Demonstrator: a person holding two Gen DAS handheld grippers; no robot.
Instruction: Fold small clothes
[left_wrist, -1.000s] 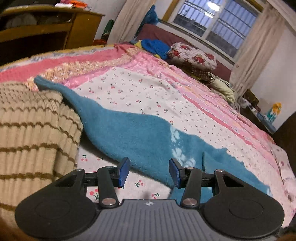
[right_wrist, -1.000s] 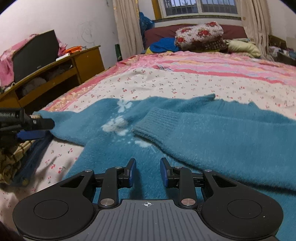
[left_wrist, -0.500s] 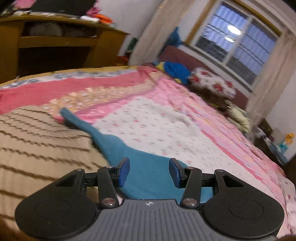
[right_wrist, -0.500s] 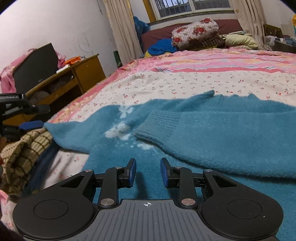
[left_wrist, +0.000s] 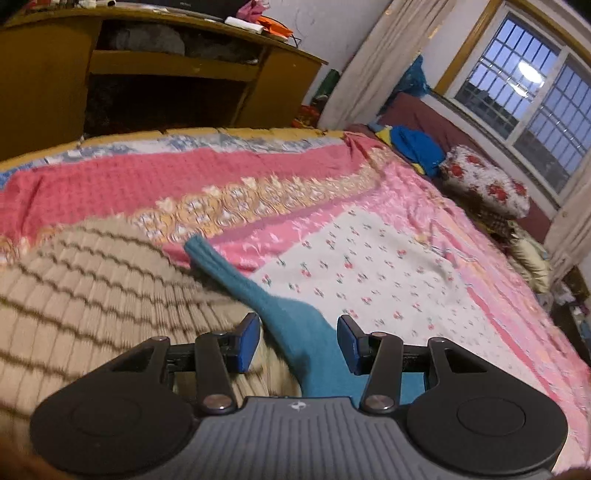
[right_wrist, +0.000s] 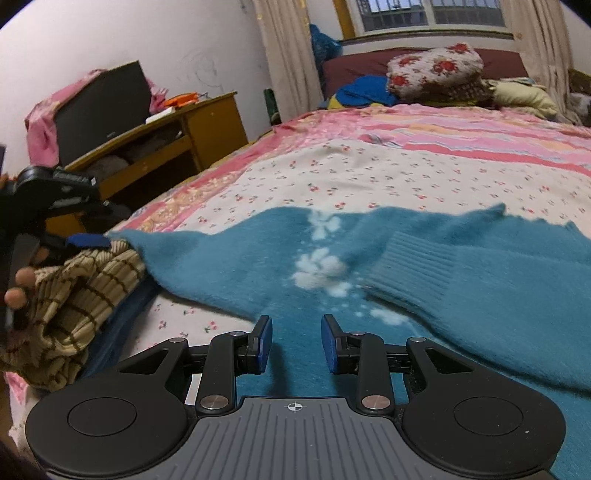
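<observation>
A fuzzy teal sweater (right_wrist: 461, 280) with white flower marks lies spread on the bed, one sleeve folded across its body. Its other sleeve (left_wrist: 236, 280) stretches left, beside a beige brown-striped knit (left_wrist: 92, 295). My left gripper (left_wrist: 297, 341) is open, hovering over the teal sleeve where it widens, with nothing between the pads. It also shows at the left of the right wrist view (right_wrist: 88, 240), above the striped knit (right_wrist: 77, 295). My right gripper (right_wrist: 295, 343) is open and empty over the sweater's lower part.
The bed (right_wrist: 424, 173) has a pink floral and cherry-print cover. A wooden desk (left_wrist: 166, 74) stands beside it at the left. Pillows and bedding (right_wrist: 436, 70) lie at the head under the window.
My left gripper has moved left along the teal sleeve towards its cuff and over the striped knit. The right gripper has stayed over the sweater, jaws a little wider.
</observation>
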